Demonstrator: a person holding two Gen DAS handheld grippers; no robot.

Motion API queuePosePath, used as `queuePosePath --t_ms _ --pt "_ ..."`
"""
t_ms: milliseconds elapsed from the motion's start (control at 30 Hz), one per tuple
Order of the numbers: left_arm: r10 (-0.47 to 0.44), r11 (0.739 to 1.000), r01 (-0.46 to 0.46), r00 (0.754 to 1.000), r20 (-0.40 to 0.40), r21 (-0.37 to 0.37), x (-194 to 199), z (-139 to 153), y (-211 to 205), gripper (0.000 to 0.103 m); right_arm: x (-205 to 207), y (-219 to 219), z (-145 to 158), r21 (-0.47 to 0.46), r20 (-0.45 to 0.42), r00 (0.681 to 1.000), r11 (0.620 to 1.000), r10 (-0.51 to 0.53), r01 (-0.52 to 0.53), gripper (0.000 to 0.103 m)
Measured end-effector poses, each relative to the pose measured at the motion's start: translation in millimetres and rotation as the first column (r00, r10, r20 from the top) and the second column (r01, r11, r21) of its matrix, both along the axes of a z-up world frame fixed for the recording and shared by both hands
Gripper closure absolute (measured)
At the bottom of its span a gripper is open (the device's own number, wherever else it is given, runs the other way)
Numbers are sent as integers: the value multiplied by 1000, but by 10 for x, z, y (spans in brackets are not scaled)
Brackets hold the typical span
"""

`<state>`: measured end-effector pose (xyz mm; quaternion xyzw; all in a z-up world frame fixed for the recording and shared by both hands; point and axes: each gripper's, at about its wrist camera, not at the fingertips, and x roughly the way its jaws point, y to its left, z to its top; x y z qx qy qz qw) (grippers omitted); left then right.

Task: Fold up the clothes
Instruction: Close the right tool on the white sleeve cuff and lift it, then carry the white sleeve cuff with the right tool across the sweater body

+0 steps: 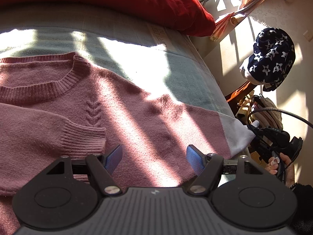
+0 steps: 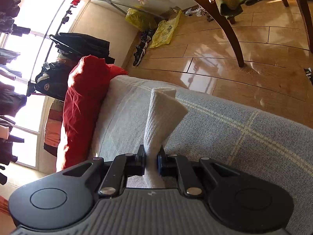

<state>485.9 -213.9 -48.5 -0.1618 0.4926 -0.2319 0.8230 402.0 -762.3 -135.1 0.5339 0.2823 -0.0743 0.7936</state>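
A pink knit sweater (image 1: 137, 107) lies flat on the grey cover (image 1: 182, 74), neckline at the left. One sleeve is folded across its front, with the ribbed cuff (image 1: 86, 137) near the middle. My left gripper (image 1: 154, 153) hovers just above the sweater body, open, with nothing between its blue pads (image 1: 114, 158). At the sweater's right edge a white ribbed end (image 1: 239, 135) is lifted off the cover. My right gripper (image 2: 151, 154) is shut on that white ribbed fabric (image 2: 162, 113), which stands up past its fingers. It also shows in the left wrist view as the right gripper (image 1: 254, 130), held by a hand (image 1: 277, 164).
A red cushion (image 1: 137, 2) (image 2: 82, 107) lies along the far edge of the cover. Beyond the cover's edge are a wooden floor (image 2: 234, 58), a chair leg (image 2: 232, 33), yellow bags (image 2: 164, 31) and shoes (image 2: 139, 52). A navy star-print garment (image 1: 272, 58) hangs at the right.
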Motion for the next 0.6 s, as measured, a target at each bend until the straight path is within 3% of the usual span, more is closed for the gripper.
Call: queuePosePath --t_ms 200,367,467,600 --pt "23 1000 -23 1000 17 1 -89 84 215 31 212 438 449 -142 -17 992 982 122 -123 90" --pt "49 999 -49 998 35 8 -194 154 469 31 421 1021 677 -254 -69 968 934 242 -252 90" --pt "72 997 -73 997 39 7 -261 191 684 31 570 1465 748 -327 -127 937 878 325 -349 90" --pt "110 994 -111 993 46 7 -352 231 990 31 713 2083 806 -437 -206 883 768 422 -469 90"
